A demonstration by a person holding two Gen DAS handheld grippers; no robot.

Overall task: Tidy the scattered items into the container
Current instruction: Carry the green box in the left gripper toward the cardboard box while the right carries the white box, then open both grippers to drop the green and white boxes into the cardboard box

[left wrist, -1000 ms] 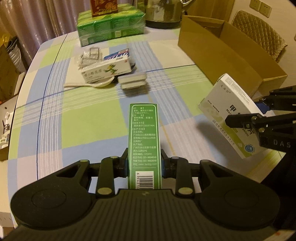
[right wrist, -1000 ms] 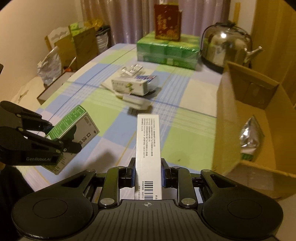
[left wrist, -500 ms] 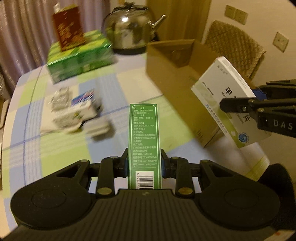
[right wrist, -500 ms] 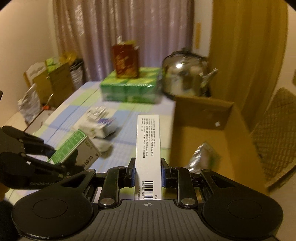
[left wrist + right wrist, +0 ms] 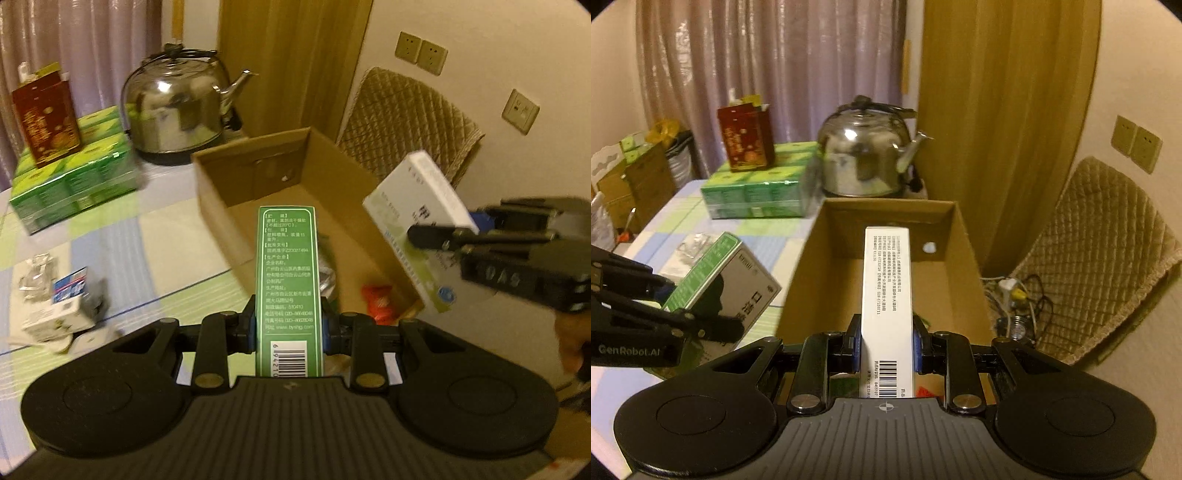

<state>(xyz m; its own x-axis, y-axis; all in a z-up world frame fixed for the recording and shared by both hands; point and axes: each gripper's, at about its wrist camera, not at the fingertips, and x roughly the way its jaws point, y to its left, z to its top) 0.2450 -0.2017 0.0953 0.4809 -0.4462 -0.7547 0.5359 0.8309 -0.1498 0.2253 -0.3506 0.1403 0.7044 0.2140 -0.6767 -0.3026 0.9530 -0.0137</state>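
Both of my claws are loaded above the open cardboard box on the checked tablecloth. My left gripper pinches a green medicine carton by its narrow sides, barcode end nearest the camera, the carton reaching out over the box's near wall. My right gripper pinches a white medicine carton the same way, poised over the box's open interior. Inside the box lie a red packet and a silvery foil pouch. On the cloth to the left, a small heap of medicine boxes and blister packs sits beside the box. A steel kettle stands behind the box.
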